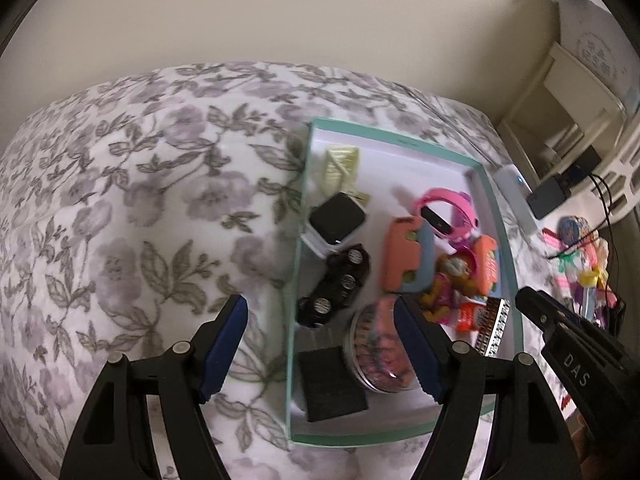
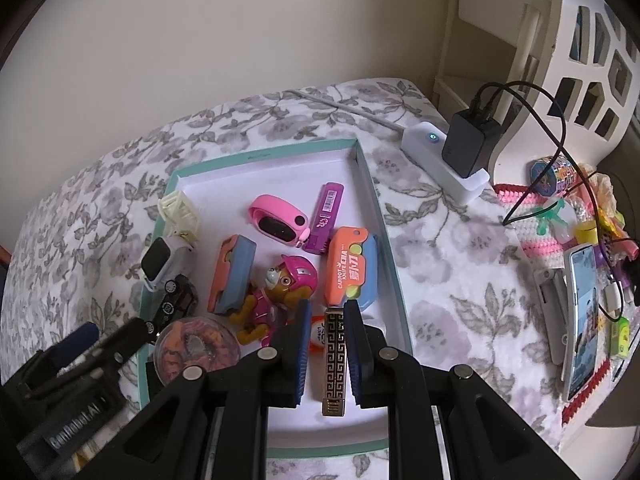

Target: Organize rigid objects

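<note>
A teal-rimmed white box (image 2: 362, 168) lies on the flowered bedspread and holds several small things. Among them are a pink watch band (image 2: 278, 220), a purple lighter (image 2: 326, 218), two orange-and-blue toy knives (image 2: 348, 268), a pup figure (image 2: 284, 284), a black toy car (image 1: 336, 284), a white smartwatch (image 2: 158, 264) and a round tin (image 1: 378, 356). My right gripper (image 2: 329, 312) is shut on a slim metal bar with a key pattern (image 2: 334, 364), over the box's near right corner. My left gripper (image 1: 318, 316) stands open with nothing between its fingers, above the box's left rim.
A white power strip with a black charger (image 2: 444, 160) lies beyond the box on the right. A phone (image 2: 582, 320) and trinkets rest on a crochet mat at far right. A white basket (image 2: 592, 40) and shelving stand against the wall. The bedspread (image 1: 140, 200) stretches away left of the box.
</note>
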The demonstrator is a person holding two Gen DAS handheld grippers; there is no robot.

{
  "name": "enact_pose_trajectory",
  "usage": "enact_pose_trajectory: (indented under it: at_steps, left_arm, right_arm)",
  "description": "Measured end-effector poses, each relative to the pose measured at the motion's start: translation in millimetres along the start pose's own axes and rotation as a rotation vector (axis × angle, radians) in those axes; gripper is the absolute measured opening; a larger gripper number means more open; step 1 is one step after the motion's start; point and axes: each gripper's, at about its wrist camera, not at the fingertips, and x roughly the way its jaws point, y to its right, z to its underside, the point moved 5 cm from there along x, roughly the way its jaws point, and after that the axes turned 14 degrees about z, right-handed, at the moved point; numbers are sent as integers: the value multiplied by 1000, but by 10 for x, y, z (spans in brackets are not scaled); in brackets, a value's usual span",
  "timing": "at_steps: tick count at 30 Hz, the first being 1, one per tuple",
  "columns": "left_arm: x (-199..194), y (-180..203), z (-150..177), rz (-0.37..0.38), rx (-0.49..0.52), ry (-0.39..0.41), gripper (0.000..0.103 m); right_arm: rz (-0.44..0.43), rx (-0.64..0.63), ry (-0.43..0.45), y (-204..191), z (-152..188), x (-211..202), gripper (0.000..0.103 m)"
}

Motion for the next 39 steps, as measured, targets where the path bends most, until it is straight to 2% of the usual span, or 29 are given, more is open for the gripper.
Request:
enact_pose_trajectory:
  at_steps: [1, 3, 4, 5, 6, 8, 16, 18, 22, 32, 39]
  left_arm:
    - [-7, -21, -8, -7, -3, 4, 76]
    - [-30, -73, -17, -38, -3, 17, 79]
    - [-39, -101, -22, -52, -2, 24, 81]
    - [-46, -124, -28, -60, -3, 29, 84]
    - [-56, -154, -35, -69, -7, 36, 88]
    - [-75, -206, -44, -80, -13, 46, 92]
    - [-142, -425, -76, -141, -50, 74, 92]
    - [-158, -475, -81, -154, -60, 77, 92]
    - [-187, -520, -82, -167, -70, 86, 92]
    - [-268, -522, -71, -179, -38, 121, 92]
    - [-396, -521, 18, -145, -38, 131, 92]
  right_arm:
    - [1, -4, 0, -6, 2, 1, 21]
    - [2, -9, 1, -15, 5, 9, 37]
    - [-1, -9, 3, -16, 5, 10, 50]
    - [-4, -7, 7, -20, 4, 6, 57]
    - [-8, -8, 11, -27, -1, 3, 59]
    - [-9, -14, 19, -39, -7, -4, 65]
    - [-8, -32, 32, -89, -2, 12, 86]
    - [-11, -32, 34, -94, -2, 12, 88]
    - [-11, -27, 42, -90, -6, 4, 102]
    - [0, -24, 60, -87, 0, -32, 103]
    - [-21, 15, 65, -65, 58, -128, 103]
